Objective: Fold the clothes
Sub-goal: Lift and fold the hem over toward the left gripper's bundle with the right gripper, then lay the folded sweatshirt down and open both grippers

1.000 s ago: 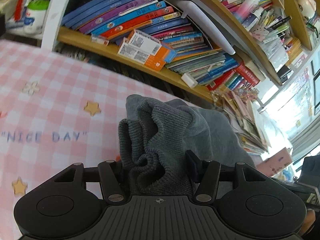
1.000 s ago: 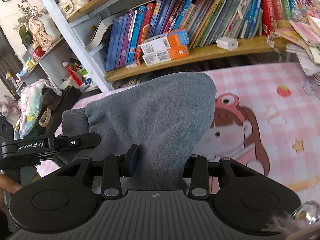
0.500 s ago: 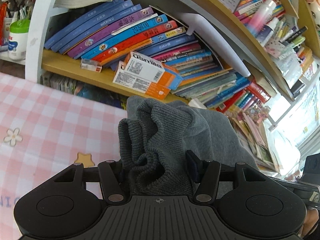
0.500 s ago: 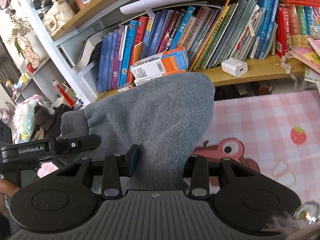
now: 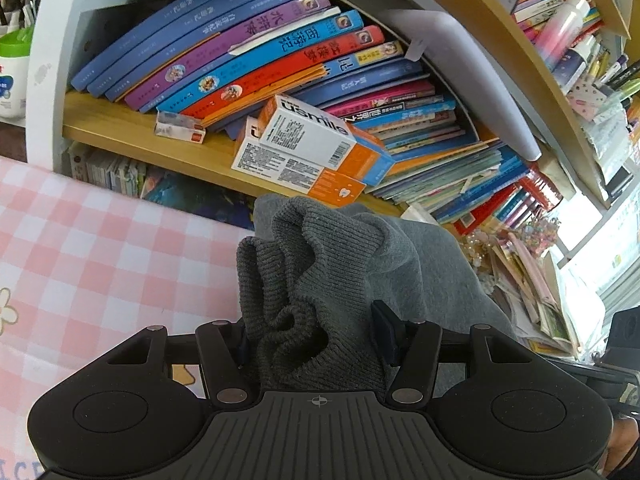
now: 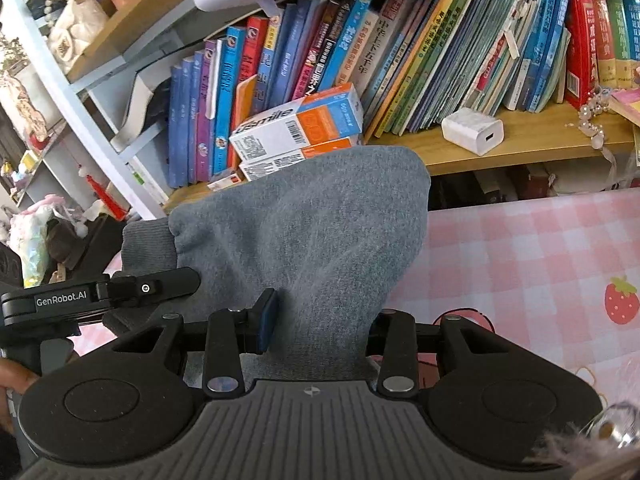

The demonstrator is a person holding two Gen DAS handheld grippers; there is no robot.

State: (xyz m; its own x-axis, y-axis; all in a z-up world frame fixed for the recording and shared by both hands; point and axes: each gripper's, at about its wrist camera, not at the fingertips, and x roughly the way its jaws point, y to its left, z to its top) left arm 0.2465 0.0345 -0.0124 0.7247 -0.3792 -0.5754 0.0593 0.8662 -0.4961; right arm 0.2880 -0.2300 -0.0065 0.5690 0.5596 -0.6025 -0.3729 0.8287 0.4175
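We're facing the bookshelf (image 5: 168, 136), crammed with leaning books, above the pink checked surface (image 6: 540, 248). Our grey garment (image 6: 304, 232) hangs lifted over that surface, stretched between both tools. The left tool (image 5: 310, 336) clamps its bunched ribbed cuff (image 5: 304, 280); the right tool (image 6: 320, 320) pinches the smooth fabric. On the shelf behind sit two white-and-orange boxes (image 5: 316, 140) and a white charger (image 6: 472, 130).

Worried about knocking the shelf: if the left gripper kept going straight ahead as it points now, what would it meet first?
Probably the stacked white-and-orange boxes on the wooden shelf, past the grey garment the left gripper holds. Depth is unclear.
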